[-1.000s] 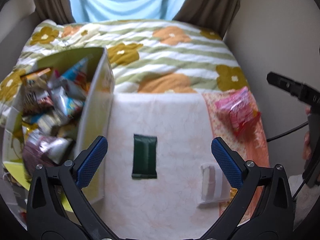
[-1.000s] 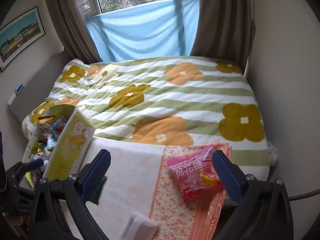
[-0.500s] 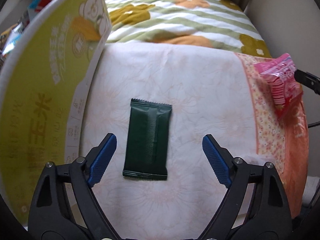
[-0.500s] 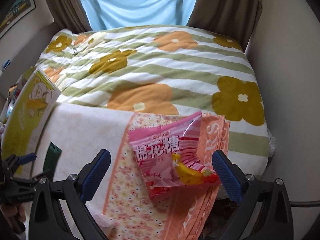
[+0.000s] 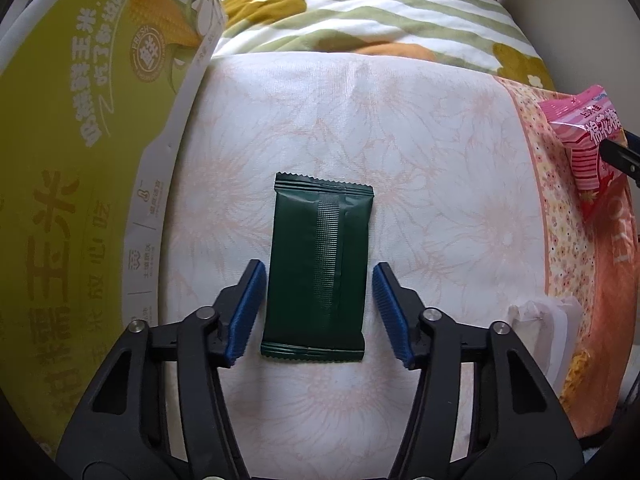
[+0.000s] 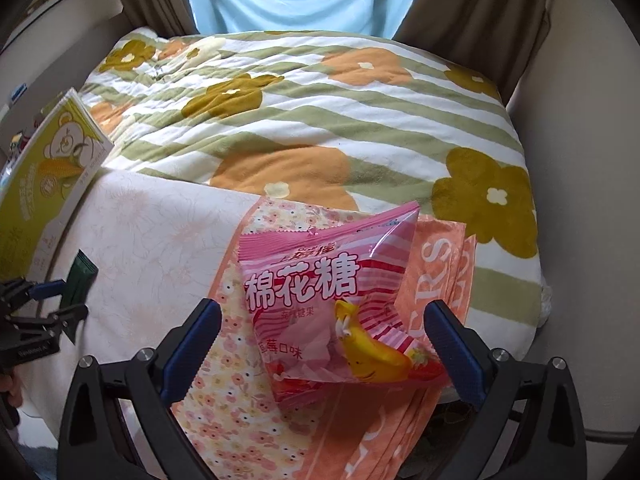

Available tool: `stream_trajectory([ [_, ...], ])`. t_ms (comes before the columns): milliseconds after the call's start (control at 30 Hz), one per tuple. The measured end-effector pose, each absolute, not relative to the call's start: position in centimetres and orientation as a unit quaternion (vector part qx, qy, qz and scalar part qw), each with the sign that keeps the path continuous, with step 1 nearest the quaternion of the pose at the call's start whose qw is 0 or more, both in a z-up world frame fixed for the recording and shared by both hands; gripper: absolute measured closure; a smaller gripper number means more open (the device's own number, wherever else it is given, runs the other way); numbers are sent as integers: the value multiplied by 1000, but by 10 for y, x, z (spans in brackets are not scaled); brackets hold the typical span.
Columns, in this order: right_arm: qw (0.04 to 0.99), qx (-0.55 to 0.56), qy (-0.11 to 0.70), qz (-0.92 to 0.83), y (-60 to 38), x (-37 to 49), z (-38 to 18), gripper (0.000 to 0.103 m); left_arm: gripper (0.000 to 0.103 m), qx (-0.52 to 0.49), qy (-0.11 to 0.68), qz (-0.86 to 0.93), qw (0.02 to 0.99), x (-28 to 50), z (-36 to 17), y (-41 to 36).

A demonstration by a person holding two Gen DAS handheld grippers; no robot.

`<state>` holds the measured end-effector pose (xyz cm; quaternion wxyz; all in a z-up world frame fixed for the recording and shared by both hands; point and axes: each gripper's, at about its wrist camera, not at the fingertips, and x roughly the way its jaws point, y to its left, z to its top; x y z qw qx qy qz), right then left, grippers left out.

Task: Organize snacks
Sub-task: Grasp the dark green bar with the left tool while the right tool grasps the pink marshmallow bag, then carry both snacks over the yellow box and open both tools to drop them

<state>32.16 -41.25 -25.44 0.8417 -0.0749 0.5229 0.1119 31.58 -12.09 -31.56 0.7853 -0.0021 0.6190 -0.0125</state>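
2 grippers over 2 snacks on the bed

The left gripper point(image 5: 319, 312) has just been closing around the green packet point(image 5: 320, 270) mid-cloth, pads not yet touching. The right gripper point(image 6: 324, 344) stands wide open around the pink bag point(image 6: 332, 304) at the cloth's right edge.

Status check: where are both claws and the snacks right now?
Left claw has just been closing around the dark green packet, small gaps remain. Right claw open, straddling the pink marshmallow bag. Nothing blocking.

Bare white cloth point(image 5: 420, 152) lies open beyond the green packet point(image 5: 320, 272); the yellow box point(image 5: 80, 160) walls its left edge.
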Motion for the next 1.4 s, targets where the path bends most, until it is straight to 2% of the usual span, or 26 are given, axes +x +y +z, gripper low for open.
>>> stream_trajectory([
  [367, 832, -127, 526, 121, -401, 323, -267, 3, 62, -13, 623, -8, 782, 317, -315, -120],
  [433, 830, -135, 528, 120, -398, 322, -271, 8, 62, -16, 622, -9, 783, 316, -315, -119],
  [500, 824, -149, 534, 116, -395, 323, -278, 18, 62, -21, 621, -10, 783, 314, -315, -118],
  [600, 820, -179, 534, 101, -392, 323, -283, 28, 62, -26, 616, -13, 787, 310, -312, -116],
  [767, 819, -186, 534, 96, -390, 321, -278, 35, 62, -35, 603, -16, 797, 304, -298, -114],
  [1067, 845, -155, 502, 104, -381, 304, -215, 37, 62, -78, 559, -33, 825, 290, -236, -105],
  [1400, 872, -115, 452, 147, -329, 285, -123, 37, 62, -92, 470, -61, 876, 284, -123, -75],
])
